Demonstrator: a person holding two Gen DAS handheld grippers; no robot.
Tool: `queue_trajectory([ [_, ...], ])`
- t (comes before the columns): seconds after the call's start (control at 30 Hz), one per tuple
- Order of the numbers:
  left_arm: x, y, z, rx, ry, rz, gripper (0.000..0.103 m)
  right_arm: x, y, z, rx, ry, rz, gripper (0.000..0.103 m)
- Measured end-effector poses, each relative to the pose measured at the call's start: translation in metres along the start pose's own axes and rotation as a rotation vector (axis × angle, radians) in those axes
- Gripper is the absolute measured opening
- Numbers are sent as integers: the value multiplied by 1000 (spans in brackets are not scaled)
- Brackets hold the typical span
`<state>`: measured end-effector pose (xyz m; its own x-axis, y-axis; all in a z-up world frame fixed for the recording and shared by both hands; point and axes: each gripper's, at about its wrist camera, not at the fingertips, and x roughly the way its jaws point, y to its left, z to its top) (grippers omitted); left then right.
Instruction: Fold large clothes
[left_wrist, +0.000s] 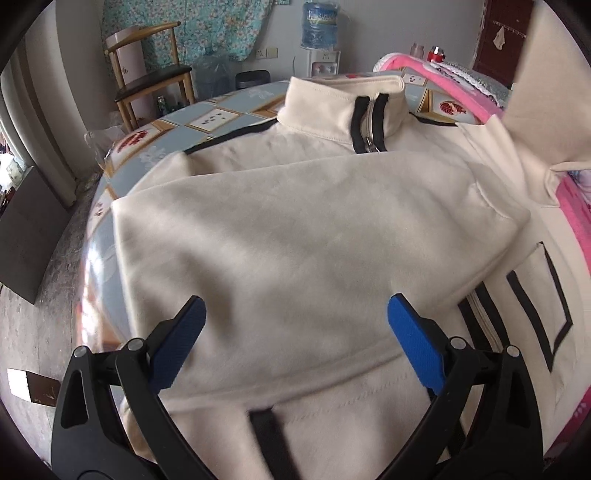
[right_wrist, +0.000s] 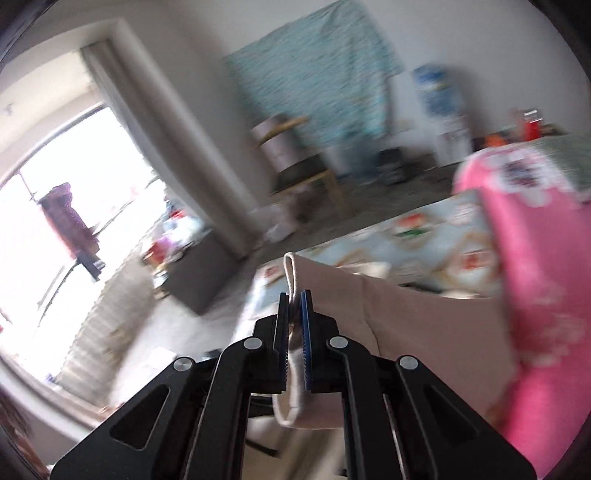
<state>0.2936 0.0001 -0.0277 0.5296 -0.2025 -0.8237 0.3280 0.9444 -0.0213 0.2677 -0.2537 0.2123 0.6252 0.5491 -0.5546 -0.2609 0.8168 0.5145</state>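
Two tools differ: the right tool (right_wrist: 294, 325) is clamped on the jacket's (left_wrist: 295, 229) lifted sleeve (right_wrist: 369, 325), lower centre; the left tool (left_wrist: 295, 332), fingers apart, hovers over the folded body.

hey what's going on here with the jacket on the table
A person with a gripper in each hand is folding a cream zip-up jacket spread on a patterned table. The right gripper is shut on a cuff or edge of the cream fabric, held up off the table. The left gripper is open above the jacket's folded body, gripping nothing.
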Motion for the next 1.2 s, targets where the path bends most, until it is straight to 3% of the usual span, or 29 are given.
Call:
queue_trajectory([
  [0.13,-25,14,-10,-10,-10,-27,95,122,19,-27,-2,164,28,7],
  [0.23,-42,27,-18,-33,-13,-80,95,217,16,-63,6,349,23,8],
  [0.3,-49,37,-24,-53,-17,-114,95,258,6,-88,20,456,-14,10],
  [0.33,-50,40,-25,-61,-21,-125,95,266,1,-95,31,468,-21,11],
  [0.4,-53,47,-24,-82,-30,-150,95,259,-11,-99,48,435,-15,12],
  [0.5,-48,52,-15,-113,-31,-164,93,222,-28,-96,27,360,-37,26],
  [0.57,-40,50,-4,-129,-20,-177,78,196,-43,-94,-7,316,-80,31],
  [0.73,-2,41,25,-191,39,-192,57,128,-80,-127,-79,297,-215,31],
  [0.87,34,41,36,-247,124,-126,37,99,-115,-163,-70,320,-299,31],
  [0.93,36,40,39,-252,118,-85,29,92,-131,-178,-49,328,-330,30],
  [0.97,36,40,40,-246,120,-72,10,89,-138,-183,-39,330,-338,30],
  [1.07,26,43,43,-253,108,-101,8,81,-146,-190,-50,320,-363,29],
  [1.13,-3,46,51,-264,40,-146,8,79,-145,-190,-67,313,-372,29],
  [1.2,-32,46,58,-247,-21,-144,8,75,-143,-189,-86,307,-380,29],
])
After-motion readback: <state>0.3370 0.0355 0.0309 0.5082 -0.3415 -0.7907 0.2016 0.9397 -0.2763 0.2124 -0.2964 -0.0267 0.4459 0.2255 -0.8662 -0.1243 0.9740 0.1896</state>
